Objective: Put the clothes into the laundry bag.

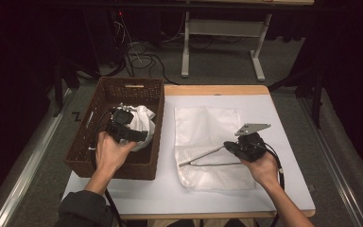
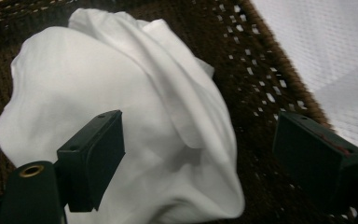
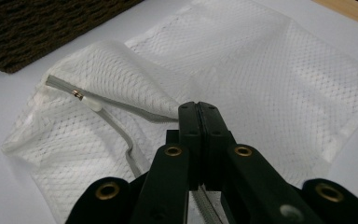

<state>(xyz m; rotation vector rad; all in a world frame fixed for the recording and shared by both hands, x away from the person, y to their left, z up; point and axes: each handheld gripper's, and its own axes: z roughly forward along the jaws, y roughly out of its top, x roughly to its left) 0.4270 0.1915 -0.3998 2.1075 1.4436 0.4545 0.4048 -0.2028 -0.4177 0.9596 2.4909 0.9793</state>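
My left tool hangs over a dark woven basket at the left of the desk, its jaws spread wide on either side of a crumpled white cloth lying inside, not pinching it. My right tool has its jaws pressed together on the upper edge of a white mesh zip bag, lying flat on the desk beside the basket, lifting its unzipped mouth slightly.
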